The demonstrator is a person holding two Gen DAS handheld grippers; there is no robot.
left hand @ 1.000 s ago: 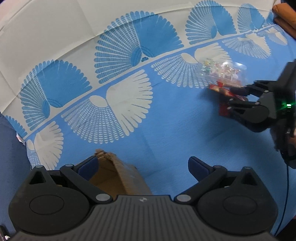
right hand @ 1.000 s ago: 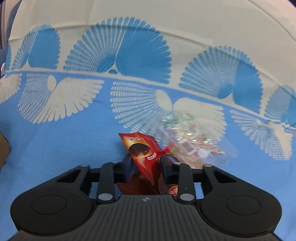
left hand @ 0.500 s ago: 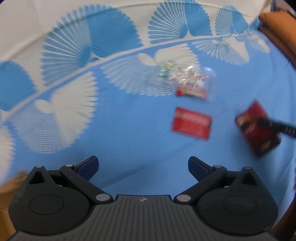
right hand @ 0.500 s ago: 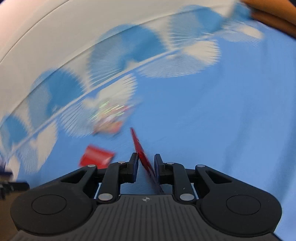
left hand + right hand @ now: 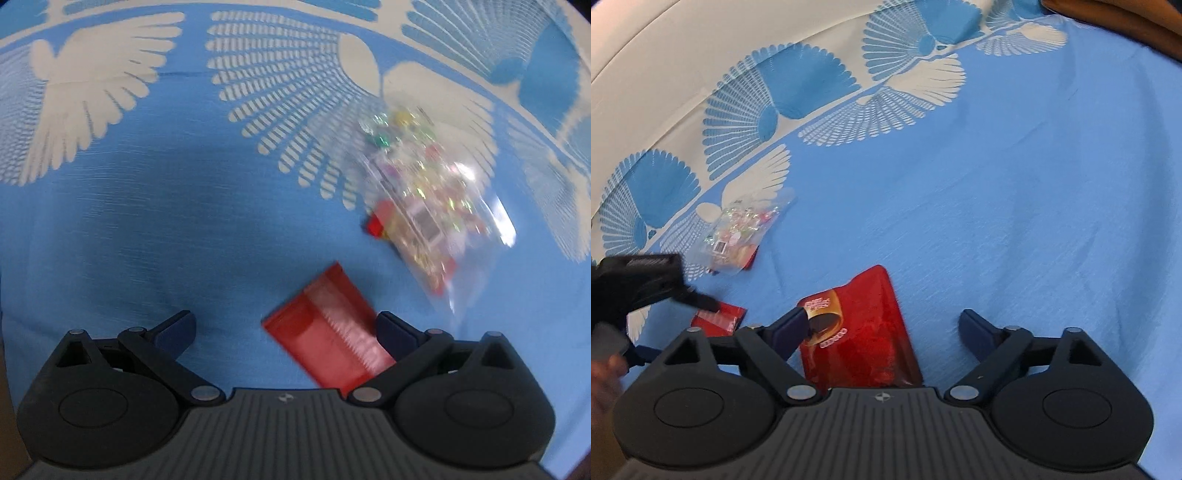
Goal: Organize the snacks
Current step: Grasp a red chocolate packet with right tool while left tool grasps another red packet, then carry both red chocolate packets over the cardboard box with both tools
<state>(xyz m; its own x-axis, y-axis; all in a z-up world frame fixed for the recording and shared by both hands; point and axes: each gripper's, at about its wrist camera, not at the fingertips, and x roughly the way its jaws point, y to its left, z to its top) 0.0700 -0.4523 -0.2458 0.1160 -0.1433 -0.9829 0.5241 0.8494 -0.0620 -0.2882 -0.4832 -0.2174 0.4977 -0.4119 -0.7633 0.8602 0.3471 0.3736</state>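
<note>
While both grippers hang over the blue cloth (image 5: 1015, 192), three snacks lie on it.
Right gripper (image 5: 882, 326): jaws have just opened wide, red pouch (image 5: 860, 332) lying flat between them, unpinched. Left gripper (image 5: 286, 325): jaws spread over a small red packet (image 5: 325, 332). Clear candy bag (image 5: 424, 192) lies near the cloth's patterned border.

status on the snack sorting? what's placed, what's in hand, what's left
Done: the large red snack pouch lies flat on the blue cloth. The right gripper has just been opening and its jaws stand wide over the pouch without pressing it.
In hand: nothing. The left gripper is open, over the small red packet.
Left: that packet and the clear candy bag, both loose on the cloth.
</note>
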